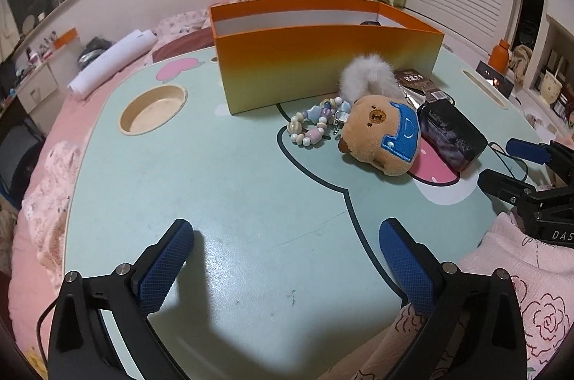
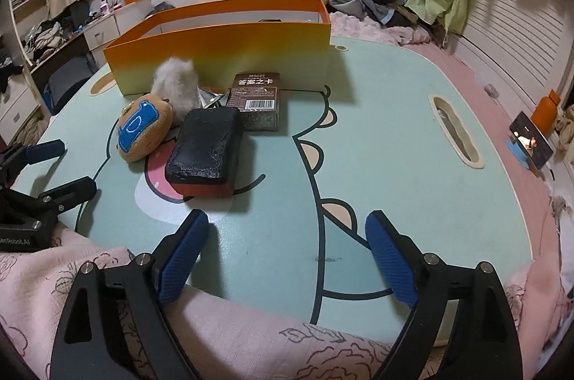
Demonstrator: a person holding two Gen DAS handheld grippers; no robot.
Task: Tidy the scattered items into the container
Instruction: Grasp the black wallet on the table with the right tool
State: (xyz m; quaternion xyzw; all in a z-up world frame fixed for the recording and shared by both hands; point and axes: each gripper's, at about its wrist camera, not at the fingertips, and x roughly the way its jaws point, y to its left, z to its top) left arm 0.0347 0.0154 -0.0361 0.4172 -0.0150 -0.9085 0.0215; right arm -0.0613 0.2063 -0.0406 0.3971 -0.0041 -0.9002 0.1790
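My left gripper and right gripper both spread wide, empty, over table, clear of plush toy

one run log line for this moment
left tongs: open, empty | right tongs: open, empty | plush toy, bead chain: on table | orange box: upright

orange box: one
plush toy: one
bead chain: one
fur pompom: one
card pack: one
black case: one
tools: two
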